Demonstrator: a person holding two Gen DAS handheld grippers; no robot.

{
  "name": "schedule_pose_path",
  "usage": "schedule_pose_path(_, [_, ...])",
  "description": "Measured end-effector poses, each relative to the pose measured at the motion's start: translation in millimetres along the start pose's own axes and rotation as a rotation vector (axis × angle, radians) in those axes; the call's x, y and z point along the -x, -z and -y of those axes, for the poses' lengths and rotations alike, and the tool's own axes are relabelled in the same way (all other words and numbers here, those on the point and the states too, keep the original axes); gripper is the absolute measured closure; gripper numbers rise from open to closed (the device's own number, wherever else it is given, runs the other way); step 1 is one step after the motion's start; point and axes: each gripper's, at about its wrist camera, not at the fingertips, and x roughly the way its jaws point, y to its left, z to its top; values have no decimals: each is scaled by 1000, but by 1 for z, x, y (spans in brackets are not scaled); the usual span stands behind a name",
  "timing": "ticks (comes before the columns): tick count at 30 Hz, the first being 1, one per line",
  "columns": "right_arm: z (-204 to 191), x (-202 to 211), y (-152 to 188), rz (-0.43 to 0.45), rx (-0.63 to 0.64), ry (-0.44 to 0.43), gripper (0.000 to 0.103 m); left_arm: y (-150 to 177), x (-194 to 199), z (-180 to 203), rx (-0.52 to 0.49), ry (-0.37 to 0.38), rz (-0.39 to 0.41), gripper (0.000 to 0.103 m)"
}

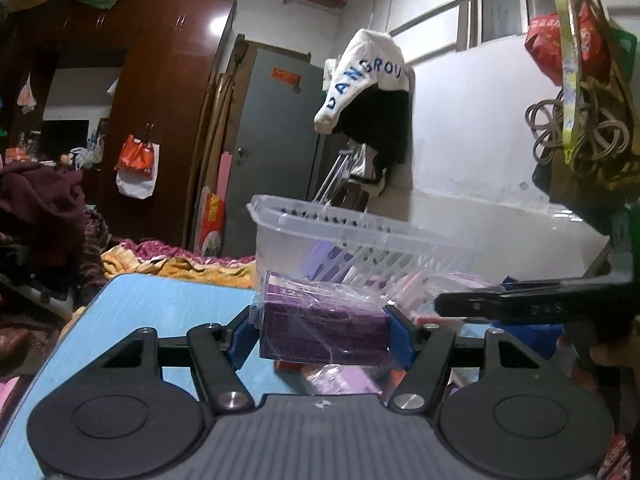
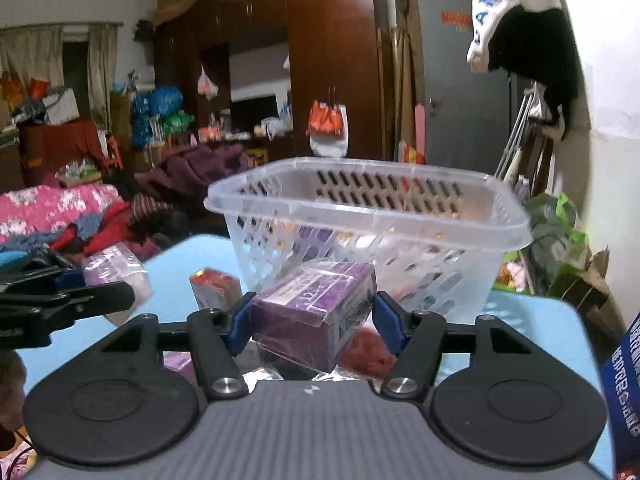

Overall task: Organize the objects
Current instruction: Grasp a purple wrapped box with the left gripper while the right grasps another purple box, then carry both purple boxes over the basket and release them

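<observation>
Left wrist view: left gripper (image 1: 322,330) clamped on a purple box (image 1: 320,322) in clear wrap, blue fingers (image 1: 398,334) pressing both short ends, box roughly level, lifted off the blue desk (image 1: 132,312). Clear slotted basket (image 1: 320,232) straight ahead toward the far edge of the desk, purple packs visible through its wall. More wrapped packs, pink and red, loose on desk below and beyond the held box, partly hidden. Right gripper's black arm (image 1: 532,308) reaching in from the right edge of view, its tips hidden behind the packs. White garment with blue letters (image 1: 368,76) hanging on wall behind; brown wardrobe (image 1: 160,100) at left; bedding past the desk's far edge. Right wrist view: right gripper (image 2: 314,320) with a second purple box (image 2: 314,316) between blue fingers (image 2: 386,322), both pads against it, box tilted, one corner down, clamped. Red pack (image 2: 366,350) lying just under and behind it on desk (image 2: 532,328). Basket (image 2: 372,224) directly behind the box, near the far edge of desk, upright, purple items inside. Small red-topped pack (image 2: 214,290) standing left of basket; pale purple wrapped pack (image 2: 116,274) at the desk's left edge. Left gripper's black arm (image 2: 64,304) entering from left, its tips not readable here. Clothes piled on bed behind.
</observation>
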Motion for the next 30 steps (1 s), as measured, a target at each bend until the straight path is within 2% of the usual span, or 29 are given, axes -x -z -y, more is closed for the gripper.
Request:
schedule_pose_path(12, [-1,30,-9,161,27,11,39,-23,1,20,-71,64,60,34])
schedule_pose_path(15, [2,28,-19,194,31,13,39,-40,-7,23,-87,83,74,34])
schedule_pose_path(18, [8,16,-40,211,37,19,39,-70,-25,26,-80,108,66,34])
schedule_pose_path(21, [18,-11,-71,194,39,60,39,-105,-63,27,-39,106,-5,34])
schedule_pose_path(23, [27,-36,-85,140,34,83,39,-119,-92,28,-35,76,-53,34])
schedule_pose_path(27, [39,-75,-95,48,61,124,38,-122,-134,23,-17,31,-130,34])
schedule_pose_path(28, [40,-80,-95,54,65,138,37,-121,-140,20,-5,28,-137,33])
schedule_pose_path(29, [41,-82,-95,63,64,151,29,-120,-146,19,3,23,-132,31])
schedule_pose_path(30, [42,-82,-95,65,60,159,8,-119,-150,17,4,12,-130,20])
